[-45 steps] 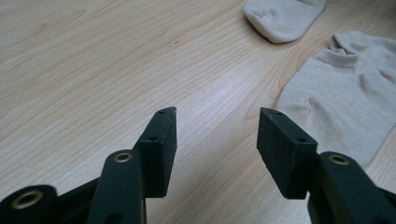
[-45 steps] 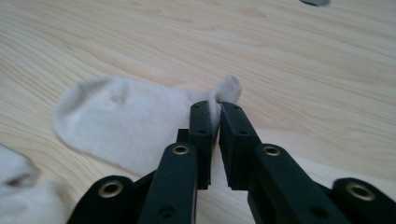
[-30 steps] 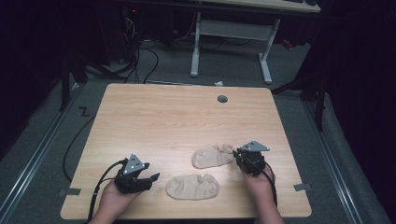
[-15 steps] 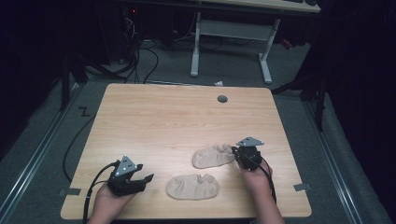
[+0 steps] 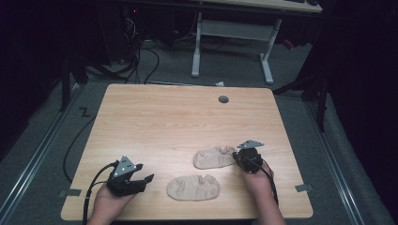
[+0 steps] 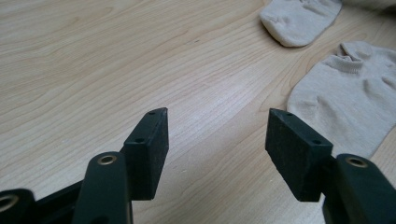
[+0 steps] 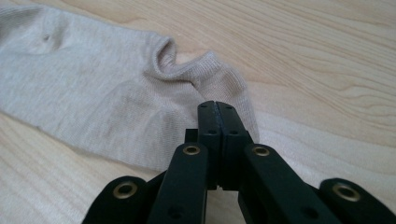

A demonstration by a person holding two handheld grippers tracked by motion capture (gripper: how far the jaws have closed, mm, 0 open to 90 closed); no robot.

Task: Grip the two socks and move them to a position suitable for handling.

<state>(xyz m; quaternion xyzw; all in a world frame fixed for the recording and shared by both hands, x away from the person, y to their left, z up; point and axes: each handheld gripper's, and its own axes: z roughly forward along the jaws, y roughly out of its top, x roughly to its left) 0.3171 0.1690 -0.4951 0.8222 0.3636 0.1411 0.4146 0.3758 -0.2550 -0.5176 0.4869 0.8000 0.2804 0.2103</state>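
Beige sock (image 5: pixel 214 157) pinched at cuff by right claw (image 5: pixel 244 158), jaws together on fabric. Left claw (image 5: pixel 141 180) has drawn back from second sock (image 5: pixel 193 187), jaws wide, empty. Pairing likely next.

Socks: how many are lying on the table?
2. The far sock lies at the right tongs, which are shut at its cuff end. The near sock lies flat between the hands, apart from the open left tongs.

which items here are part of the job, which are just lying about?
In the job: far sock, with the shut right tongs at its cuff end; near sock; left tongs, open.
Lying about: table, its grommet, white desk frame behind.
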